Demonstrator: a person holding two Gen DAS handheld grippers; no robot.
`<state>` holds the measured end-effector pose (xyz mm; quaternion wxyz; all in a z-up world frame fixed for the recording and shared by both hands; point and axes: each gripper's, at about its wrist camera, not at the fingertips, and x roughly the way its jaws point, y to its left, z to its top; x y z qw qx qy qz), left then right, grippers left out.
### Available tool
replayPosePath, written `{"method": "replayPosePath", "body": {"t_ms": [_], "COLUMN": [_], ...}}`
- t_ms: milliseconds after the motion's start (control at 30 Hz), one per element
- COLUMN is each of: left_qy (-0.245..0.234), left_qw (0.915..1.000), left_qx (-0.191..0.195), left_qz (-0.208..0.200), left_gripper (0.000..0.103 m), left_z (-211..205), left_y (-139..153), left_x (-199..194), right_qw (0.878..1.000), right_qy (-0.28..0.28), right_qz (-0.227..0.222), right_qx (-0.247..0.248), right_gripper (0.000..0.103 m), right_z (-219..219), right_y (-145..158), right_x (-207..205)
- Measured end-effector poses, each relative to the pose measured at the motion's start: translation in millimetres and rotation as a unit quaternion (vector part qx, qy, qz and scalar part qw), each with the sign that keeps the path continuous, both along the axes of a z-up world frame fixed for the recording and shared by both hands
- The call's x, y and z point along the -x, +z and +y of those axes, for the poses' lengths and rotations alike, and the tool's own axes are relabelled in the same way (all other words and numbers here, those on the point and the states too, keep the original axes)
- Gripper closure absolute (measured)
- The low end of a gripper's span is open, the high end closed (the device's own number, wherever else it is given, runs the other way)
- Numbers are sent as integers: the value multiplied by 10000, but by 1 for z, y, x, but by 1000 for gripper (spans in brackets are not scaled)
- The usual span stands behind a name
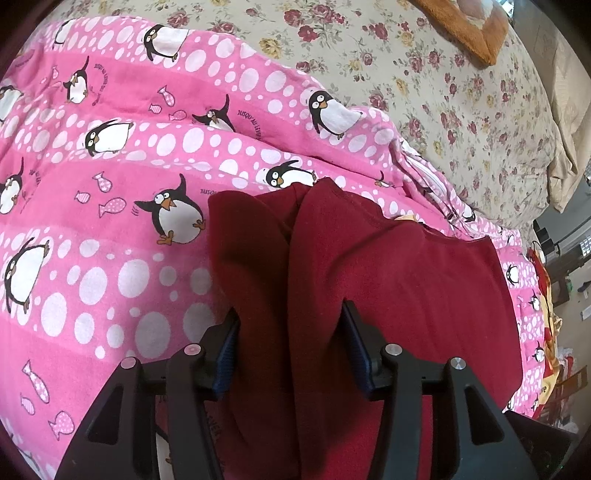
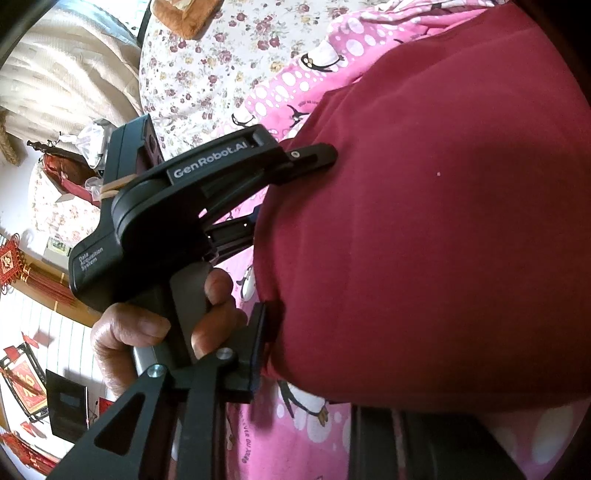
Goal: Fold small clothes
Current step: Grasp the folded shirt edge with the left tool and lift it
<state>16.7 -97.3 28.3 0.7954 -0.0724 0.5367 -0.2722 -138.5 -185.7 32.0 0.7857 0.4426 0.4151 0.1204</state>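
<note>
A dark red garment (image 1: 399, 273) lies on a pink penguin-print blanket (image 1: 110, 206). My left gripper (image 1: 291, 343) is shut on a bunched fold of the red garment, which hangs between its blue pads. In the right wrist view the red garment (image 2: 443, 221) fills the right side and drapes over my right gripper (image 2: 332, 373); only its left finger (image 2: 255, 354) shows, pressed against the cloth edge. The left gripper (image 2: 314, 158), held by a hand (image 2: 147, 332), shows there gripping the garment's far edge.
The pink blanket lies on a floral bedsheet (image 1: 443, 92). An orange-brown cushion (image 1: 465, 26) sits at the far end of the bed. Beige curtains (image 2: 66, 74) and red wall decorations (image 2: 22, 273) are beside the bed.
</note>
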Motion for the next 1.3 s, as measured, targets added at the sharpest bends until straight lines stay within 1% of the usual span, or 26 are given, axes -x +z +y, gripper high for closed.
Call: {"method": "replayPosePath", "body": {"t_ms": [67,100,133,200,233,300,400,567,833,1067,1300], "left_qy": [-40,-78,-101,-127,-119,-76,-25,34,-53,-205,-176], "left_qw": [9999,9998,9995,9987,9981,9969,9954,9923,9894,9878,9884], "left_qx": [-51,-80,-140,-242,-289,-316,-296,-438,-464,-479,-499], "left_qz": [-94,-176,-266,-419,-536,-716,-910,-1155,-1376,-1467,-1424], "left_gripper": [78,84,90,97,100,101,102,103,103,103,103], "left_z": [-2,-4,-7,-13,-15,-18,-21,-32,-54,-77,-88], "left_y": [2,4,7,13,18,29,45,66,94,112,115], "left_x": [2,4,6,11,15,22,30,41,51,56,56], "right_qw": [10000,10000,10000,9999,9999,9997,9991,9980,9954,9912,9909], "right_qy": [26,50,62,107,118,97,78,-12,-257,-509,-614], "right_qz": [30,38,38,4,-22,-109,-283,-442,-600,-705,-703], "right_qx": [-13,-27,-29,-65,-94,-175,-295,-461,-699,-1001,-965], "right_gripper": [80,81,83,88,90,90,90,90,90,90,90], "right_z": [-1,-2,-2,-6,-8,-15,-28,-46,-69,-92,-100], "right_y": [0,1,2,5,7,14,28,43,57,62,63], "right_x": [-1,-1,-2,-1,-1,2,9,23,40,55,65]}}
